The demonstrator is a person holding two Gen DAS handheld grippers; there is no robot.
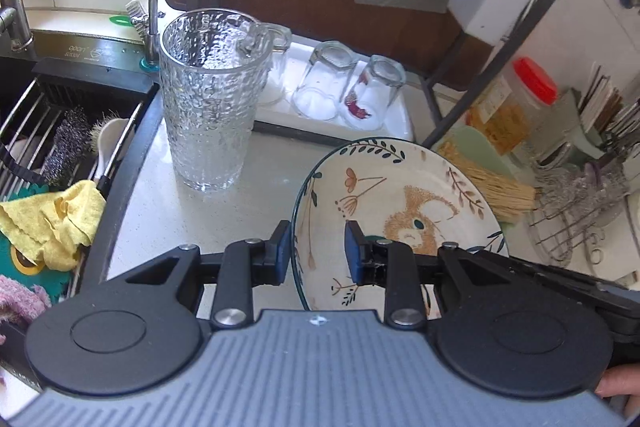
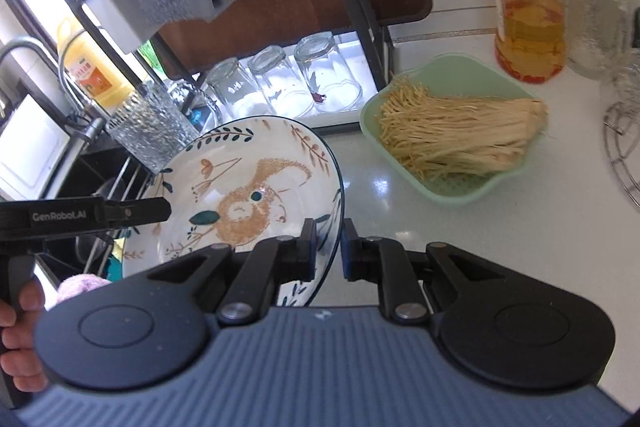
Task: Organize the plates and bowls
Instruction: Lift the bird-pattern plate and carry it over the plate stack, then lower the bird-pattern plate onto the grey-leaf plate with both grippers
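A cream deep plate [image 1: 400,195] with a dark blue rim and a squirrel-and-flower pattern hangs tilted above the white counter, held from both sides. My left gripper [image 1: 317,251] is shut on its left rim, which runs between the blue pads. In the right wrist view the same plate [image 2: 240,187] fills the lower left. There my right gripper [image 2: 329,249] is shut on the right rim. One finger of the left gripper [image 2: 140,209] reaches over the plate's far side, with a person's hand behind it.
A textured glass tumbler [image 1: 208,99] stands on the counter beside the sink rack [image 1: 80,107], which holds a yellow cloth [image 1: 52,219]. Upturned glasses [image 1: 320,87] sit under the black dish rack frame [image 1: 500,67]. A green basket of enoki mushrooms [image 2: 452,143] and a red-lidded jar [image 2: 528,7] are to the right.
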